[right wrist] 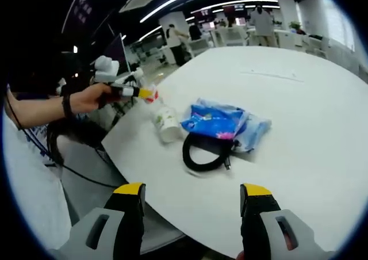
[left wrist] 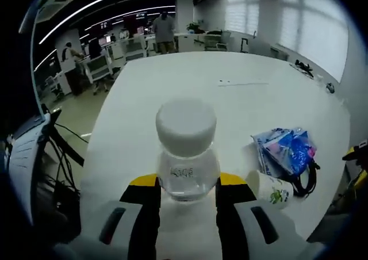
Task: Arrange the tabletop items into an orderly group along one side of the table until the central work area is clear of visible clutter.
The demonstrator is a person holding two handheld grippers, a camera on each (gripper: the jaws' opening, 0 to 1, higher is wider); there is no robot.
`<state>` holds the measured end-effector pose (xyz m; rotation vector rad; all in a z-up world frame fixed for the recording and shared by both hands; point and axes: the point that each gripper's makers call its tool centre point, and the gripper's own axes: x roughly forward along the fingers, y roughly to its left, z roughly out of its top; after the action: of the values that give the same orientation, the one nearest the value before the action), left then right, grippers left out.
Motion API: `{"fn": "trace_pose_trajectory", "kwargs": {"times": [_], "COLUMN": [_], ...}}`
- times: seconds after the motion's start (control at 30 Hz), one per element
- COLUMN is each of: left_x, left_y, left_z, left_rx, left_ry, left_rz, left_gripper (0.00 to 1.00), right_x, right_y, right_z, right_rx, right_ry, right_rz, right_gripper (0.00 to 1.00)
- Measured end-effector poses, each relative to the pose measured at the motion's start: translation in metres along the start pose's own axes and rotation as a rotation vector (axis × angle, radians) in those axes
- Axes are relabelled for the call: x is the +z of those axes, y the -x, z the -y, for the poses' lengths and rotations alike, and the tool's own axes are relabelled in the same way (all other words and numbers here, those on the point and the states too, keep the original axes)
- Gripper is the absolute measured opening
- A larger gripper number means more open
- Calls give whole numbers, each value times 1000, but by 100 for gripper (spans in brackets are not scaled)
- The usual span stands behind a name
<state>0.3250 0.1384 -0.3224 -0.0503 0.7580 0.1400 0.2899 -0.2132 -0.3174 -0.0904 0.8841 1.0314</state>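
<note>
In the left gripper view, the left gripper is clamping its yellow-tipped jaws on the sides of a clear plastic bottle with a white cap, which is standing low in the centre of the frame over the white table. At lower right a white paper cup is lying on its side, touching a blue snack bag that is resting on a coiled black cable.

In the right gripper view, the right gripper is hanging with its jaws spread wide and nothing between them, at the bottom of the frame. Bag, cable and cup are sitting mid-frame near the table's left edge. At upper left a hand is holding the other gripper.
</note>
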Motion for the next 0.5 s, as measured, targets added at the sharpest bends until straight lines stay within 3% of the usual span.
{"fn": "trace_pose_trajectory", "kwargs": {"times": [0.5], "left_x": [-3], "left_y": [2], "left_z": [5], "left_rx": [-9], "left_ry": [-7], "left_rz": [9], "left_gripper": [37], "right_x": [15], "right_y": [-1], "right_z": [-9], "right_rx": [12], "right_ry": [33], "right_rz": [6], "right_gripper": [68]}}
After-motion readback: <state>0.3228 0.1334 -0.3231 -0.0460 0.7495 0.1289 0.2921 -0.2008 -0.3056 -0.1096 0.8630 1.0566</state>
